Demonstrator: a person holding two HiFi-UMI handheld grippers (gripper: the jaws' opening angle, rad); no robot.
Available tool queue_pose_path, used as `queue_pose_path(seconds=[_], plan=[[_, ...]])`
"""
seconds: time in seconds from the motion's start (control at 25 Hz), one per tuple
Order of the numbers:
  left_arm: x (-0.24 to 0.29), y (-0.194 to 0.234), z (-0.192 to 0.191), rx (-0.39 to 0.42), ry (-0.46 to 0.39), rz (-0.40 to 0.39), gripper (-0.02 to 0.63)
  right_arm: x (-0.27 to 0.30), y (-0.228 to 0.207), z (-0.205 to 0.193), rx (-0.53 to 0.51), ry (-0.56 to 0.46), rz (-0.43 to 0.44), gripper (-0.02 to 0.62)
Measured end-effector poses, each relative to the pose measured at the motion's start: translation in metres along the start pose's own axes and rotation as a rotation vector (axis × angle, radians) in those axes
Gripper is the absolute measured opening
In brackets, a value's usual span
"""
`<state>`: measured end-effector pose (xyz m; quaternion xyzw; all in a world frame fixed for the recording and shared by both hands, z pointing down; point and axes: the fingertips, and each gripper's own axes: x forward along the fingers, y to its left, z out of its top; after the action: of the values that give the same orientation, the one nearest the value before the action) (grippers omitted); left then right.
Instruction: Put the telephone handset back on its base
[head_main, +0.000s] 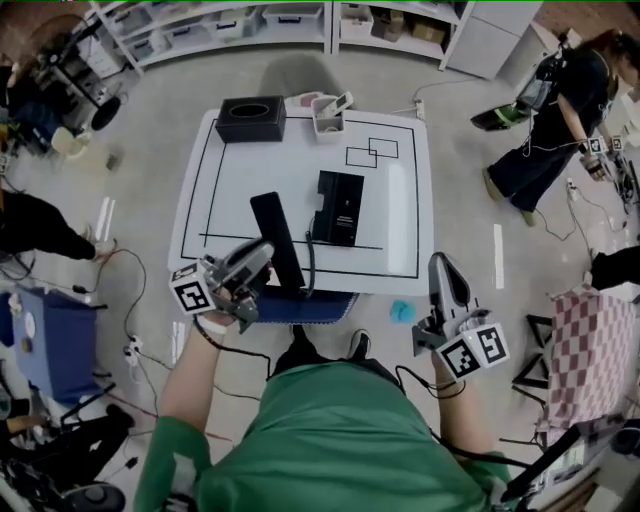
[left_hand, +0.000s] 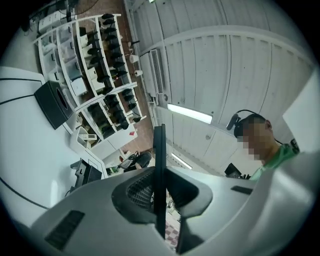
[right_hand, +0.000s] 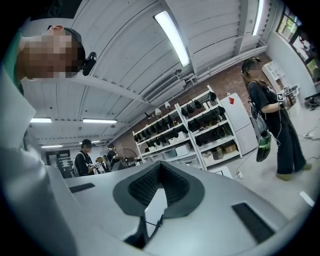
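In the head view the black telephone base (head_main: 338, 207) lies near the middle of the white table (head_main: 400, 200). The black handset (head_main: 274, 232) slants up from the table's front edge, left of the base, and a dark cord (head_main: 310, 262) joins the two. My left gripper (head_main: 262, 252) is shut on the handset's near end. The left gripper view shows the handset (left_hand: 159, 150) edge-on as a thin black bar clamped in the left gripper (left_hand: 160, 176). My right gripper (head_main: 441, 264) hangs off the table's front right corner, shut and holding nothing; the right gripper (right_hand: 159, 169) points up at the ceiling.
A black box (head_main: 250, 119) and a small white bin (head_main: 328, 115) stand at the table's far edge. White shelving (head_main: 230, 25) lines the back. One person (head_main: 555, 110) stands at the right. A blue seat (head_main: 322, 306) sits under the table's near edge.
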<state>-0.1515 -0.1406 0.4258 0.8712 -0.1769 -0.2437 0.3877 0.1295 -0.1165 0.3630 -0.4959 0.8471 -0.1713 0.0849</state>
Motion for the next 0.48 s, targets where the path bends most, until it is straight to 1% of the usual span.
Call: queue_pose_path(seconds=[0.04, 0.16, 0.32, 0.48], plan=[[0.003, 0.011, 0.003, -0.008, 0.022, -0.005, 0.08, 0.006, 0.003, -0.003, 0.004, -0.002, -0.016, 0.015], [0.01, 0.045, 0.005, -0.079, 0.077, -0.031, 0.08, 0.018, 0.013, -0.015, 0.016, -0.001, -0.068, 0.015], [0.022, 0.087, 0.001, -0.105, 0.169, -0.051, 0.08, 0.022, 0.018, -0.024, 0.023, -0.008, -0.15, 0.015], [0.034, 0.131, -0.01, -0.156, 0.242, -0.076, 0.08, 0.022, 0.018, -0.033, 0.022, -0.009, -0.232, 0.015]])
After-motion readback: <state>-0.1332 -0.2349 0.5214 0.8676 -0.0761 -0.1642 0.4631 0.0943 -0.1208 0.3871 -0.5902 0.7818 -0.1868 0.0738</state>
